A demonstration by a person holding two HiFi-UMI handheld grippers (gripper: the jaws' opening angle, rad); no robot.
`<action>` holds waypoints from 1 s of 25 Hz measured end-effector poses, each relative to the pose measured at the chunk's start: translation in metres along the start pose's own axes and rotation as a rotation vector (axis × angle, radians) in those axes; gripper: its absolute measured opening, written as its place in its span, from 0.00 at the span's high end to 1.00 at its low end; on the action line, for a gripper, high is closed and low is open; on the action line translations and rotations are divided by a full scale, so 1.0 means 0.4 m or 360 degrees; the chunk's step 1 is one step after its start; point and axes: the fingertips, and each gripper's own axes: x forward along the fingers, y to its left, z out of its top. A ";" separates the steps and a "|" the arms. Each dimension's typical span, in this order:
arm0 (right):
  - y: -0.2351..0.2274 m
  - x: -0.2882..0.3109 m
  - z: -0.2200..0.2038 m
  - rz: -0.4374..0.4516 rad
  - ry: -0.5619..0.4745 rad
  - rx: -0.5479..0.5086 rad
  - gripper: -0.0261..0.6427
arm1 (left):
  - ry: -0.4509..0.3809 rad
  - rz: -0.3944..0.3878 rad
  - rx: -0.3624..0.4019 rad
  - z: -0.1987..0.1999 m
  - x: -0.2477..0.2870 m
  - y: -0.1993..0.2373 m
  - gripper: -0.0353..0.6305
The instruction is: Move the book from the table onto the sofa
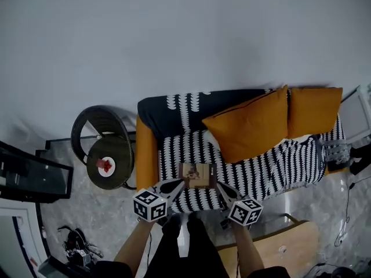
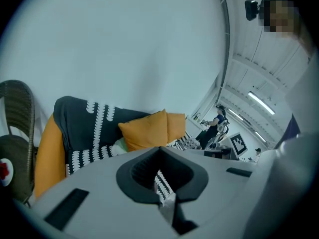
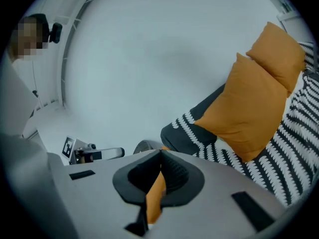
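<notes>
Now the book (image 1: 198, 175) is lying flat on the sofa (image 1: 266, 172), on the striped seat near its front edge. Left gripper (image 2: 160, 183) and right gripper (image 3: 155, 185) are sitting fully closed, pinching nothing. I'm judging the book light, stiff and slick-covered, so gripping its opposite side edges looks best.
</notes>
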 end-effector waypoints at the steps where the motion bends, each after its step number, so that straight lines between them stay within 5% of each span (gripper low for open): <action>1: 0.016 -0.009 0.006 0.0002 -0.0010 -0.0023 0.93 | -0.0012 0.0000 0.0019 0.010 -0.010 -0.013 0.92; 25: 0.400 -0.161 0.162 0.0035 -0.0390 -0.0514 0.93 | -0.0346 0.0069 0.0475 0.232 -0.245 -0.259 0.92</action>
